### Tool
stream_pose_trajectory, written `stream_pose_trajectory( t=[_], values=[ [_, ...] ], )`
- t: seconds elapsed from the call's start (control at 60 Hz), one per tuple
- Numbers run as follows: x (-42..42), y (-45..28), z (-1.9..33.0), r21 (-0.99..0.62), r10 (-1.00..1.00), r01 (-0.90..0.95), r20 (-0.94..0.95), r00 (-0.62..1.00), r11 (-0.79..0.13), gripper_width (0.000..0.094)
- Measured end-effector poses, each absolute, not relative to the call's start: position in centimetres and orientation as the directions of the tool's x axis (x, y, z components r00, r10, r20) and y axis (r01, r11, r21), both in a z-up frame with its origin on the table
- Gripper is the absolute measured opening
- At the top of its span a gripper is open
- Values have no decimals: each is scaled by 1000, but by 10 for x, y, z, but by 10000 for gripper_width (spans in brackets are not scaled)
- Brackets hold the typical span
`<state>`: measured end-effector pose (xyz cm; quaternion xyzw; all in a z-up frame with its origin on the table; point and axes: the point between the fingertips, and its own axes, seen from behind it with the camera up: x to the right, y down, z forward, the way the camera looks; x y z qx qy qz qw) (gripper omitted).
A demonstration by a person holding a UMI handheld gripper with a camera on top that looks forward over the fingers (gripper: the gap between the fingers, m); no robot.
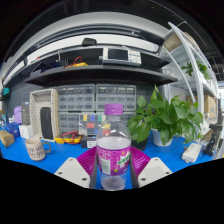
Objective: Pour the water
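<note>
Holding: gripper [113, 172] clenched on capped bottle [114, 150], upright above blue table [30, 168]; cup [37, 148] near left edge; pouring apparently not begun, cap on.

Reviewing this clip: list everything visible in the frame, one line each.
water bottle: 1, clear with purple cap and pink label, between the fingers
table: 1, blue, under everything
potted plant: 1, green leaves, right of the bottle
drawer cabinet: 1, grey, behind the bottle
shelves: dark, above the cabinet
cup: 1, pale, left of the bottle
gripper: 1, white fingers with pink pads, shut on the bottle
</note>
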<state>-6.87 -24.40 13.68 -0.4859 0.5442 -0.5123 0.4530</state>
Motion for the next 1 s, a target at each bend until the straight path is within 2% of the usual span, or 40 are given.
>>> stream_pose_trajectory(
  t=[0.05, 0.067, 0.1, 0.167, 0.183, 0.3, 0.367, 0.5, 0.65, 0.75, 0.767, 0.783, 0.833, 1.0],
  values=[
    [-69, -245, 138, -998, -992, -59, 21, -125, -14, 463],
    [-69, -245, 138, -998, -992, -58, 22, -125, -14, 482],
    [-69, -243, 139, -998, -992, -59, 25, -126, -18, 405],
    [-70, -244, 136, -998, -991, -63, 24, -135, -16, 366],
    [-70, -244, 136, -998, -991, -66, 28, -132, -20, 327],
    [-67, -242, 135, -996, -991, -88, 40, -130, -28, 326],
    [-64, -235, 136, -992, -989, -102, 87, -121, -75, 325],
    [-48, -205, 145, -958, -961, -114, 271, -52, -263, 325],
    [-20, -141, 155, -826, -831, -85, 554, 50, -556, 325],
    [1, -102, 159, -679, -681, -60, 726, 92, -732, 325],
    [5, -95, 159, -650, -652, -54, 752, 99, -758, 371],
    [11, -92, 159, -621, -621, -39, 777, 107, -783, 341],
    [18, -74, 157, -518, -518, -30, 846, 128, -855, 339],
    [51, -30, 157, -169, -162, 52, 980, 118, -984, 338]
  ],
)
